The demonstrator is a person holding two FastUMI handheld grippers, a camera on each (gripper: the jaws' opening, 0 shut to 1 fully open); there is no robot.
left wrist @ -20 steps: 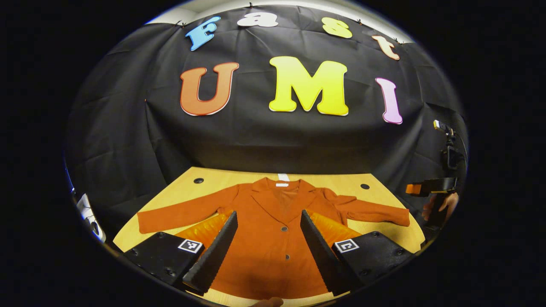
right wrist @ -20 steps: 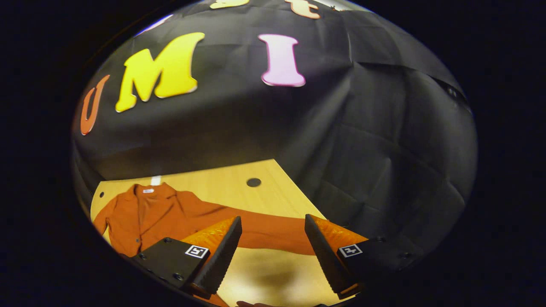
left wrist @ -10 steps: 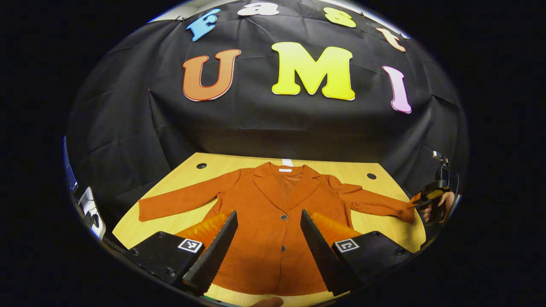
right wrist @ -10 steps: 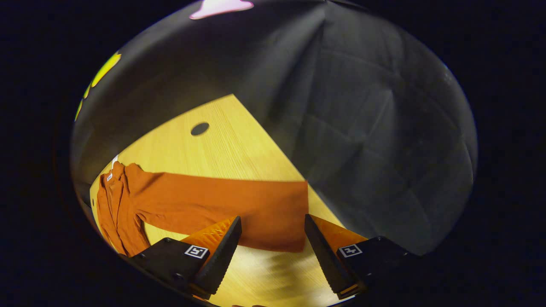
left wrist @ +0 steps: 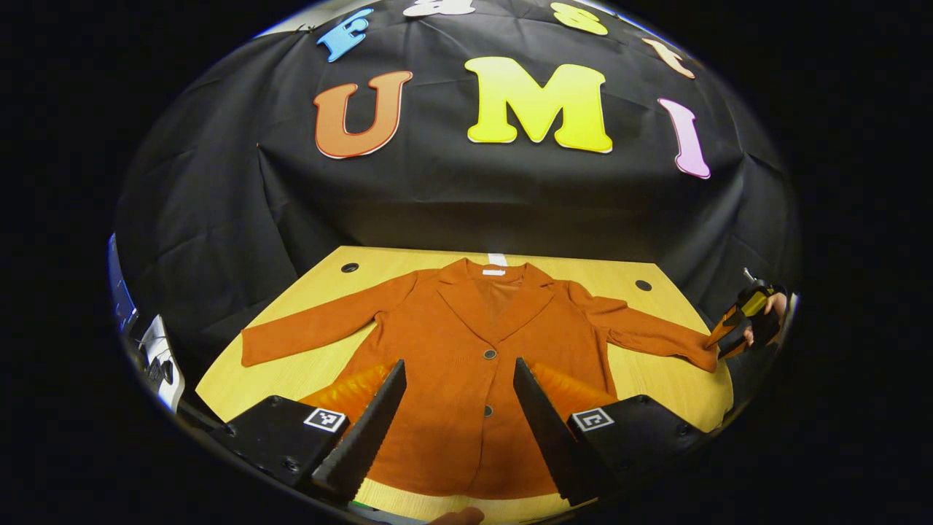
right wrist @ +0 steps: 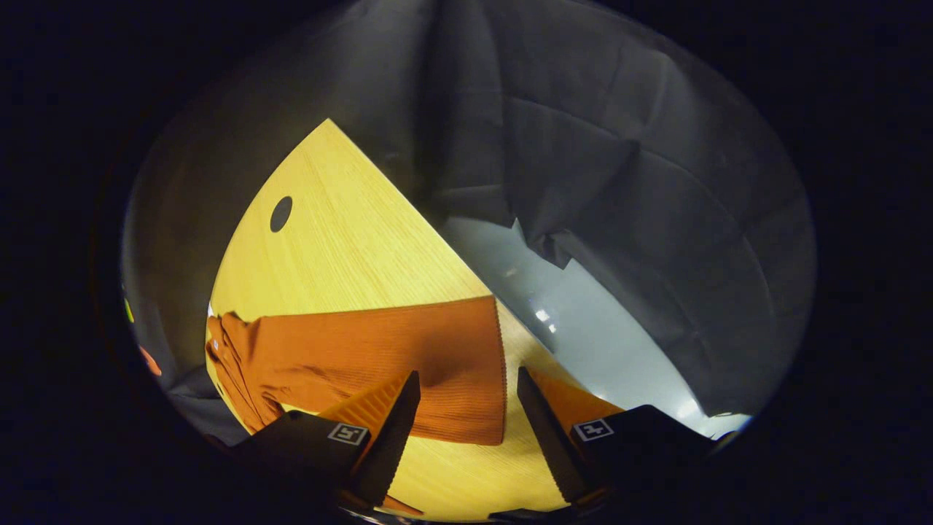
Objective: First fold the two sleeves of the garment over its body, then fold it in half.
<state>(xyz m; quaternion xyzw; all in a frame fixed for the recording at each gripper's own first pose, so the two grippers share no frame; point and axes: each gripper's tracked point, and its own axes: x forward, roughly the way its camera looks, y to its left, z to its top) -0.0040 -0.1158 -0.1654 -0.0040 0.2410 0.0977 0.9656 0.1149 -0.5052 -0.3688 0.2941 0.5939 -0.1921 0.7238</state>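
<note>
Jacket (left wrist: 466,372) lies flat on my table (left wrist: 306,372), front up, both sleeves spread out sideways. My left gripper (left wrist: 459,430) hovers over its lower body, jaws open and empty. My right gripper (right wrist: 466,437) sits at the right sleeve (right wrist: 408,357) cuff near the table edge, jaws open, the cuff between them but not pinched.

L hand-held gripper (left wrist: 458,430) hangs over the jacket (left wrist: 466,364) hem, jaws wide apart. R hand-held gripper (right wrist: 465,437) is tilted down at the jacket's sleeve cuff, jaws apart, cuff edge between them.
</note>
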